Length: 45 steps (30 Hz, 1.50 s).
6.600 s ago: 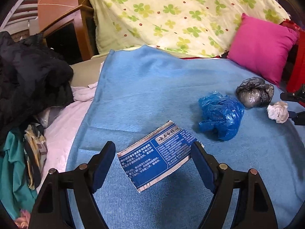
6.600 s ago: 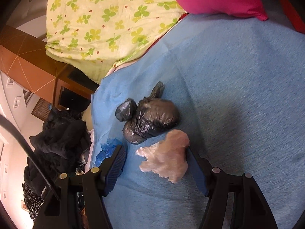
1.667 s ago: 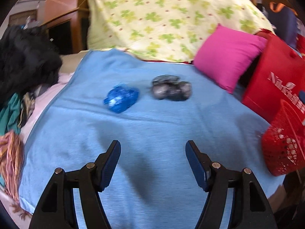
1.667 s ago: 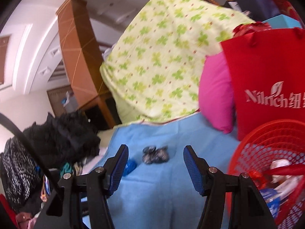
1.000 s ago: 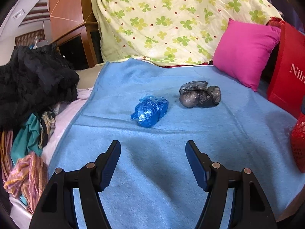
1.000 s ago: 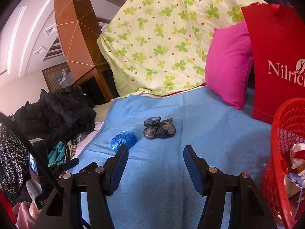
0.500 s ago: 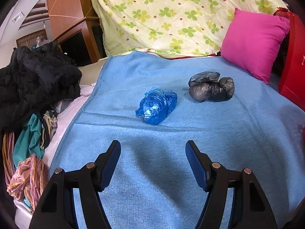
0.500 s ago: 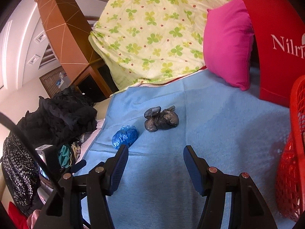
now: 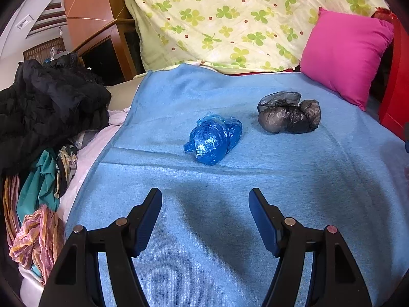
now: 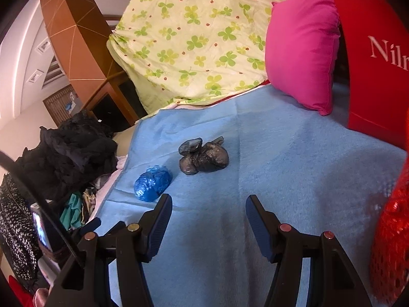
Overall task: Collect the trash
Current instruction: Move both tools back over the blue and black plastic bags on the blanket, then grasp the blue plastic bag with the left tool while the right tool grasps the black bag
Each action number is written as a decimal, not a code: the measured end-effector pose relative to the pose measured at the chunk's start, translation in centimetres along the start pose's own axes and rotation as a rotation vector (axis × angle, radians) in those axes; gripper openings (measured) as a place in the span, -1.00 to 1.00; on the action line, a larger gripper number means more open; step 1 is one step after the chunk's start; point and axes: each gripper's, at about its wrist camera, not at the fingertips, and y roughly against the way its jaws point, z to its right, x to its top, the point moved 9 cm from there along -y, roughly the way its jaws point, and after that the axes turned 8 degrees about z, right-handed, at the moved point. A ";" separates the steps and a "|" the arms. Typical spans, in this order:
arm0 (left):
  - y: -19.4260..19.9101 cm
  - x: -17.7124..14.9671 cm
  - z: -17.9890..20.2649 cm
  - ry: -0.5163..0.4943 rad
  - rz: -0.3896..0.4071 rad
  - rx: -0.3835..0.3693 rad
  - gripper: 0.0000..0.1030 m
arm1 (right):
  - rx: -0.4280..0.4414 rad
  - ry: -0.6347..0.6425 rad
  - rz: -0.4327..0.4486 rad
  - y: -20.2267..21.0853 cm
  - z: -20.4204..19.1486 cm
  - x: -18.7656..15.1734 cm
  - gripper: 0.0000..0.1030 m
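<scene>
Two pieces of trash lie on the blue blanket point(image 9: 319, 179): a crumpled blue plastic bag point(image 9: 213, 138) and, to its right, a knotted grey-black plastic bag point(image 9: 288, 113). My left gripper point(image 9: 204, 199) hovers open and empty just short of the blue bag. In the right wrist view the blue plastic bag point(image 10: 152, 183) sits just beyond the left fingertip and the grey-black bag point(image 10: 203, 158) lies farther ahead. My right gripper point(image 10: 208, 204) is open with nothing between its fingers. The red mesh basket point(image 10: 391, 243) stands at the right edge.
A yellow-green clover quilt point(image 9: 242, 18) and a pink cushion point(image 9: 347, 56) sit at the back of the bed. A red carrier bag point(image 10: 370, 64) stands at the right. Dark and coloured clothes point(image 9: 43, 110) are piled along the left edge.
Both grippers have come closer to the two bags, which now look larger. The right view has swung left, leaving only an edge of the red basket in sight. Both stay open.
</scene>
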 end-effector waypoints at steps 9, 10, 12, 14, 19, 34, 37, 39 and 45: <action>-2.6 0.2 -0.7 0.008 -0.025 0.019 0.38 | 0.015 -0.047 -0.056 -5.4 0.9 0.6 0.25; -3.0 0.2 -0.9 0.013 -0.028 0.019 0.38 | 0.019 -0.050 -0.056 -5.9 0.9 0.7 0.25; -3.9 0.5 -1.3 0.027 -0.029 0.019 0.38 | 0.034 -0.050 -0.058 -7.1 0.7 1.1 0.25; -4.5 0.9 -1.7 0.035 -0.022 0.018 0.38 | 0.041 -0.048 -0.059 -8.2 0.6 1.5 0.25; -6.2 2.5 -2.6 0.085 0.003 -0.007 0.38 | 0.058 -0.070 -0.052 -11.2 0.8 3.0 0.25; -12.2 3.2 -0.4 0.177 -0.080 -0.222 0.39 | 0.121 -0.176 -0.117 -20.6 1.2 4.5 0.30; -12.6 2.9 -0.5 0.218 -0.096 -0.250 0.39 | 0.140 -0.173 -0.158 -21.8 0.8 3.6 0.31; -12.7 2.8 -0.5 0.252 -0.100 -0.272 0.39 | 0.147 -0.124 -0.193 -22.3 -0.2 2.7 0.31; -13.6 1.5 -0.5 0.338 -0.160 -0.303 -0.03 | 0.100 0.076 -0.246 -22.7 -2.2 0.5 0.21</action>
